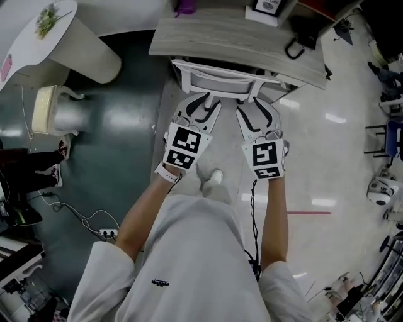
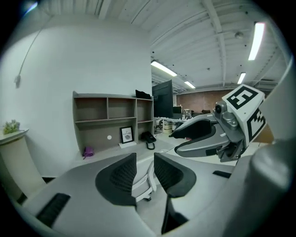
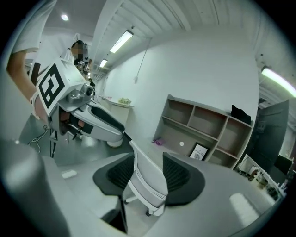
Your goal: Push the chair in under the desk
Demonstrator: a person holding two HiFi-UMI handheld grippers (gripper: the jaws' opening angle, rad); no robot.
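your pale shirt (image 1: 189, 251) and bare forearms (image 1: 141, 214) fill the bottom of the head view, and one shoe (image 1: 215, 177) shows on the floor (image 1: 315, 157) between the arms. ahead of them the white chair (image 1: 223, 78) stands tight against the front edge of the bench (image 1: 208, 38), with only its back showing outside that edge. your right tool (image 1: 255, 105) is clamped on that back: in the right gripper view the backrest fills the gap and both pads lie against it. your left tool (image 1: 201, 102) sits at the back rail just beside it, jaws partly apart. the edge of the backrest is between them and a sliver of space shows on one side, so it is not gripping. on the bench stand open shelves (image 2: 111, 115), a small framed picture (image 2: 126, 134), a black phone (image 2: 148, 138) and a purple object (image 2: 88, 151). off to your left is a round white table (image 1: 38, 38) carrying a plant (image 1: 47, 19), and a power strip (image 1: 108, 233) lies on the darker part of the floor.
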